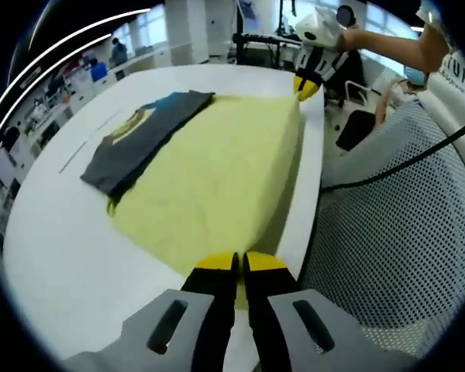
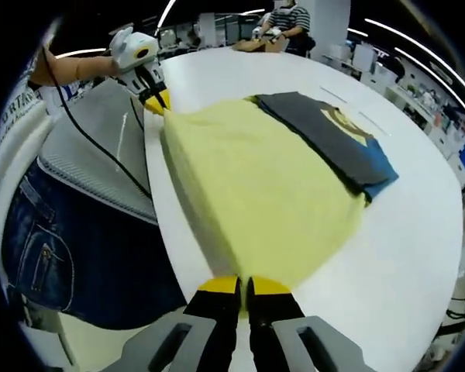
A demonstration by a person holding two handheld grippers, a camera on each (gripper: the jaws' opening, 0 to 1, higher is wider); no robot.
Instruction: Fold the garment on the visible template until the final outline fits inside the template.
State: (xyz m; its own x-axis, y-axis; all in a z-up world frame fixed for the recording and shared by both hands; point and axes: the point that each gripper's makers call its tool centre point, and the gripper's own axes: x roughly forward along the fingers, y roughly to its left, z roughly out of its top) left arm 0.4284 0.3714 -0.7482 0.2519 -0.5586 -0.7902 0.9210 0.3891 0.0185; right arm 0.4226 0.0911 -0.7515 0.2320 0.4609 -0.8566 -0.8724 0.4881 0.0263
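A pale yellow garment [image 1: 217,178] lies spread on the white table [image 1: 70,248], its near edge lifted off the surface. My left gripper [image 1: 240,267] is shut on one near corner of it. My right gripper [image 1: 308,87] pinches the other near corner, by the table edge. In the right gripper view the same yellow garment [image 2: 256,186] stretches between my right gripper [image 2: 244,288], shut on its corner, and my left gripper [image 2: 156,102], shut on the far corner. A dark grey folded shirt [image 1: 143,139] with a yellow print and a blue part lies along the far side, overlapping the yellow cloth [image 2: 333,136].
The person holding the grippers stands at the table's near edge, in a grey mesh top [image 1: 387,225] and blue jeans [image 2: 54,240]. A black cable [image 2: 101,155] hangs across the body. Other people [image 2: 287,19] and desks stand beyond the table. Bare table surface [image 2: 403,256] lies past the garments.
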